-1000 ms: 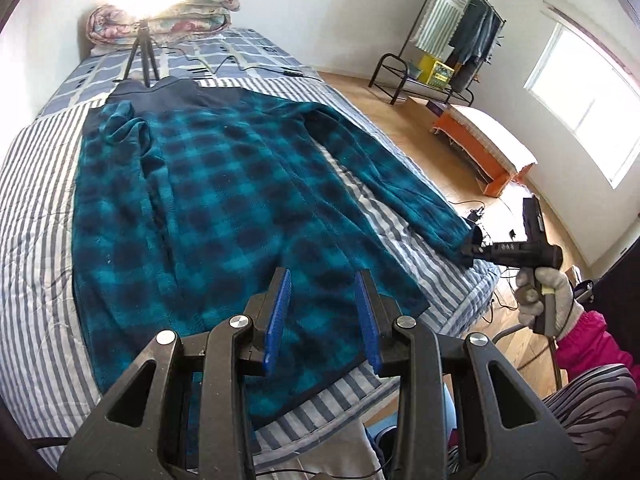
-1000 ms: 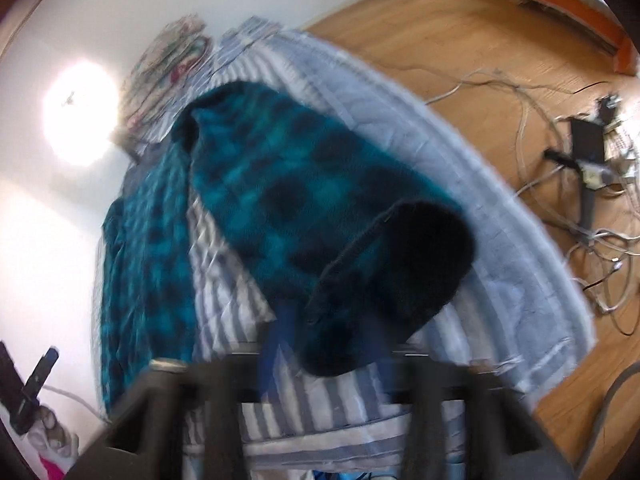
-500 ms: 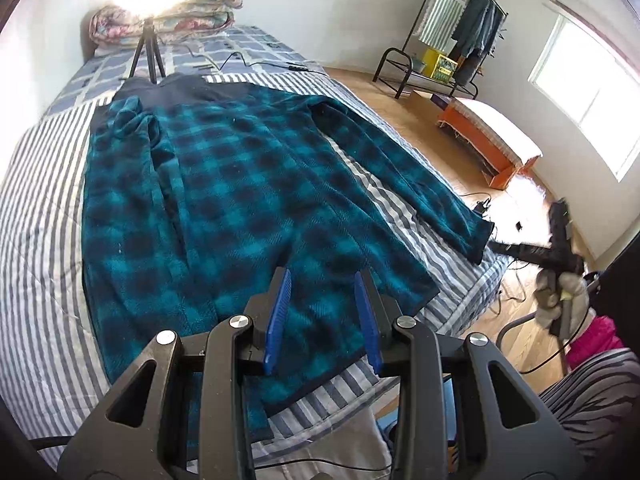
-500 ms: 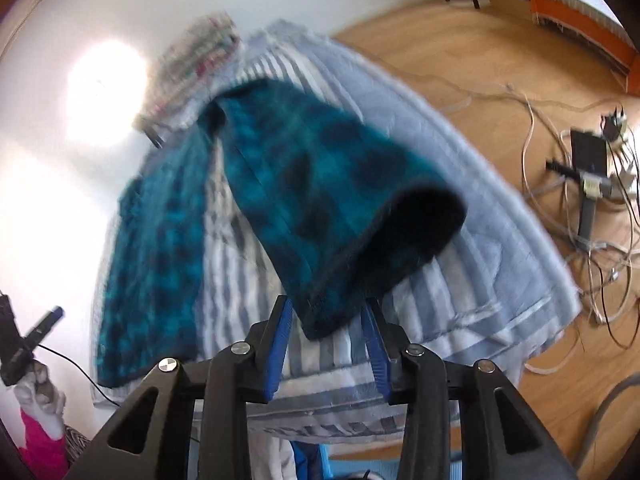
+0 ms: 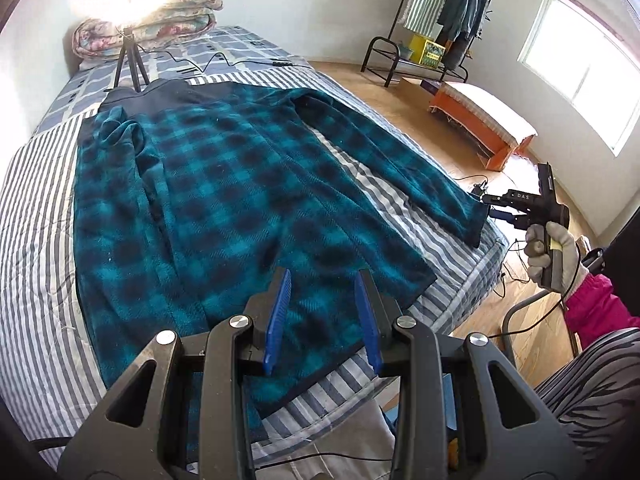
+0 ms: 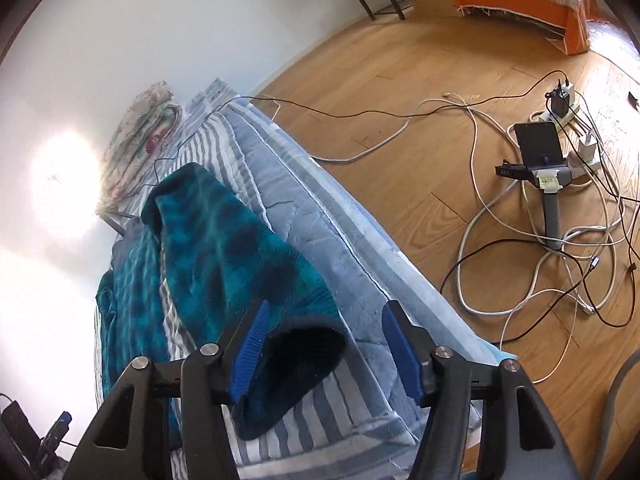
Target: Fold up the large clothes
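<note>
Teal-and-black checked fleece, a large robe-like garment (image 5: pixel 224 208), lies spread flat on a grey-and-white striped bedspread (image 5: pixel 36 280), its dark collar towards the pillows and a black tripod (image 5: pixel 128 60). One sleeve (image 5: pixel 384 164) stretches out to the bed's edge. The left gripper (image 5: pixel 322 316) hangs over the garment's lower hem with its blue-padded jaws part open and nothing between them. The right gripper (image 6: pixel 328 356), held by a gloved hand (image 5: pixel 554 256) in a pink sleeve, sits at the cuff (image 6: pixel 288 376) of that outstretched sleeve; its jaws have just been opening and now stand wide, the dark cuff lying between them on the bedspread (against the left pad, clear of the right one). White and black cables (image 6: pixel 520 248) tangle on the wooden floor beyond.
</note>
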A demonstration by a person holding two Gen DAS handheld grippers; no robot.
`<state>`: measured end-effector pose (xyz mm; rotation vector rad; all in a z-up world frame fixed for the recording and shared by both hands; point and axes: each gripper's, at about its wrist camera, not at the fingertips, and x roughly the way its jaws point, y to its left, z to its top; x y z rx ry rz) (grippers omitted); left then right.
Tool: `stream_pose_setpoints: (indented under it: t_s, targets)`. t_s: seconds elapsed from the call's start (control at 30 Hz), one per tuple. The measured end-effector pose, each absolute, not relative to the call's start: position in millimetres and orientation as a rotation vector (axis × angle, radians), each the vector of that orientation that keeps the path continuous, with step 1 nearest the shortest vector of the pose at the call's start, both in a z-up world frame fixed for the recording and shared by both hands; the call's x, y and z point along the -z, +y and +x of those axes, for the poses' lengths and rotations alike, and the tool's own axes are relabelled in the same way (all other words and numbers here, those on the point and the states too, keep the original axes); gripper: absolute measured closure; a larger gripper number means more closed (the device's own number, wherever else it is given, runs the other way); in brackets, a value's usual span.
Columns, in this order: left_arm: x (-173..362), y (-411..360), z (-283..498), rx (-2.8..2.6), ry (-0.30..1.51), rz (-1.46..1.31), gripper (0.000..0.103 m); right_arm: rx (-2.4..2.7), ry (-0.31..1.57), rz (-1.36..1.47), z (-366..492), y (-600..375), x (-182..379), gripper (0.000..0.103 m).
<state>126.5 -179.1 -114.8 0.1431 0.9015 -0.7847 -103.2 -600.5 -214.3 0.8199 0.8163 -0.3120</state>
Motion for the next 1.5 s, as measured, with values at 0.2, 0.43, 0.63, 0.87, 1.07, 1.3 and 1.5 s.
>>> stream_pose_setpoints:
  t_s: [0.2, 0.43, 0.63, 0.87, 1.07, 1.3, 1.5]
  targets:
    - [116, -176, 129, 0.776, 0.907, 0.138, 0.07, 0.347, 0.872, 0.665, -94, -580, 198, 0.089]
    - [114, -173, 129, 0.78, 0.898, 0.136, 0.07, 0.338, 0.825, 0.386, -85, -525, 140, 0.099]
    - [112, -168, 129, 0.776, 0.893, 0.125, 0.07, 0.132, 0.733, 0.351, -72, -478, 95, 0.099]
    - [108, -155, 129, 0.752, 0.883, 0.084, 0.07, -0.185, 0.77, 0.225, -31, -389, 79, 0.099]
    - [109, -136, 130, 0.708, 0.892, 0.002, 0.07, -0.466, 0.934, 0.087, -8, -296, 121, 0.099]
    - [134, -120, 135, 0.69, 0.959, -0.131, 0.07, -0.592, 1.097, -0.017, 0, -246, 182, 0.099]
    - [165, -134, 134, 0.723, 1.02, -0.195, 0.053, -0.624, 1.074, 0.065, 4, -270, 168, 0.066]
